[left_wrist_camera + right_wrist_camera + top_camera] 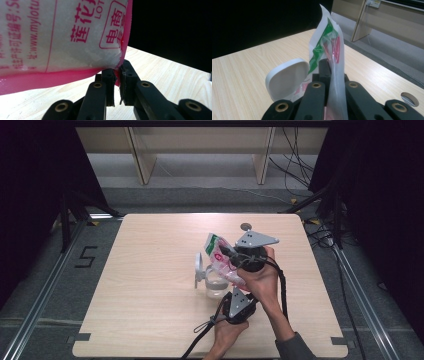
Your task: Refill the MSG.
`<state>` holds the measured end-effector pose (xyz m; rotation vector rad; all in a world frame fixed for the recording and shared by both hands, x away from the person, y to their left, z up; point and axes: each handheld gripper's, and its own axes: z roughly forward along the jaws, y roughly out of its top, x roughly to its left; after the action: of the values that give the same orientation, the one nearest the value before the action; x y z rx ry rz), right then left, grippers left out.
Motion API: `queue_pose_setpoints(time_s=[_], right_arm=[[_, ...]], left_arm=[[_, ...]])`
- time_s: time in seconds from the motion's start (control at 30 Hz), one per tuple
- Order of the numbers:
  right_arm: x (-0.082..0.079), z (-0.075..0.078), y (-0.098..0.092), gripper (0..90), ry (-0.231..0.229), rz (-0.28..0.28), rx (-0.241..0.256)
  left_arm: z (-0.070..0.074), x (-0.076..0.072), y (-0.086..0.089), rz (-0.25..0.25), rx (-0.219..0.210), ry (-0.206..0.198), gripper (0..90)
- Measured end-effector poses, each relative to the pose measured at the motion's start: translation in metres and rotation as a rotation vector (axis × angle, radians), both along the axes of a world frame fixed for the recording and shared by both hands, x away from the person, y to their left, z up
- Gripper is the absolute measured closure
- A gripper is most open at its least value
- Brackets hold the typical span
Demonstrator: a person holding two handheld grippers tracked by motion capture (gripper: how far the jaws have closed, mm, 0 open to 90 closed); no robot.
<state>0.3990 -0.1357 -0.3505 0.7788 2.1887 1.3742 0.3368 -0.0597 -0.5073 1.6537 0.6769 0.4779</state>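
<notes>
Above the table [150, 285], both grippers clamp the bag [218, 256]: left gripper [117, 75], right gripper [331, 67].

The bag [62, 37] reads "mylotu", "LOT", "莲花", "电商"; floor marking [86, 256] "5".

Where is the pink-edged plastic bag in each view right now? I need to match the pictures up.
High view: the bag sits at table centre, tilted over the clear container, held between both tools.
Left gripper view: it covers the upper left, its pink bottom corner pinched in the jaws.
Right gripper view: its top edge rises upright from the jaws, centre.
Shared landmark: the light wooden table.
</notes>
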Motion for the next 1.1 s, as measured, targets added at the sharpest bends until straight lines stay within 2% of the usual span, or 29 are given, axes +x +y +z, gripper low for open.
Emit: queue_pose_setpoints(time_s=[0.07, 0.23, 0.3, 0.33, 0.57, 0.6, 0.77, 0.93, 0.97, 1.1], right_arm=[[0.0012, -0.0003, 0.0004, 90.0, -0.017, 0.001, -0.003], [0.0013, -0.0004, 0.0013, 90.0, -0.014, 0.004, -0.009], [0.0006, -0.0002, 0.0014, 90.0, 0.001, -0.002, -0.003], [0.0017, -0.0002, 0.0013, 90.0, -0.012, 0.009, -0.010], [0.0020, -0.0002, 0.0020, 89.8, -0.014, 0.009, -0.014], [0.0004, -0.0007, 0.0034, 89.8, -0.009, -0.006, -0.004], [0.0014, -0.0002, 0.0041, 89.8, -0.029, 0.001, -0.013], [0.0012, 0.0003, 0.0046, 89.6, -0.027, 0.003, -0.022], [0.0005, 0.0010, 0.0046, 89.5, -0.009, 0.010, -0.028], [0.0014, 0.0010, 0.0044, 89.5, -0.023, 0.012, -0.032]], left_arm=[[-0.0001, 0.0000, 0.0000, 0.000, 0.001, 0.001, 82.8], [0.0000, -0.0001, 0.0000, -0.003, -0.004, 0.000, 82.8], [0.0004, -0.0002, -0.0001, -0.003, -0.002, -0.001, 82.8], [0.0003, -0.0002, -0.0001, -0.002, -0.002, -0.002, 82.8], [0.0001, 0.0006, -0.0009, -0.001, -0.010, -0.002, 82.8], [0.0000, 0.0009, -0.0010, -0.001, -0.014, 0.000, 82.8], [0.0008, 0.0018, -0.0013, -0.007, -0.016, 0.000, 82.8], [0.0017, 0.0024, -0.0023, -0.013, -0.023, 0.000, 82.9], [0.0018, 0.0029, -0.0025, -0.021, -0.022, -0.001, 82.9], [0.0017, 0.0028, -0.0027, -0.018, -0.022, -0.002, 82.9]])
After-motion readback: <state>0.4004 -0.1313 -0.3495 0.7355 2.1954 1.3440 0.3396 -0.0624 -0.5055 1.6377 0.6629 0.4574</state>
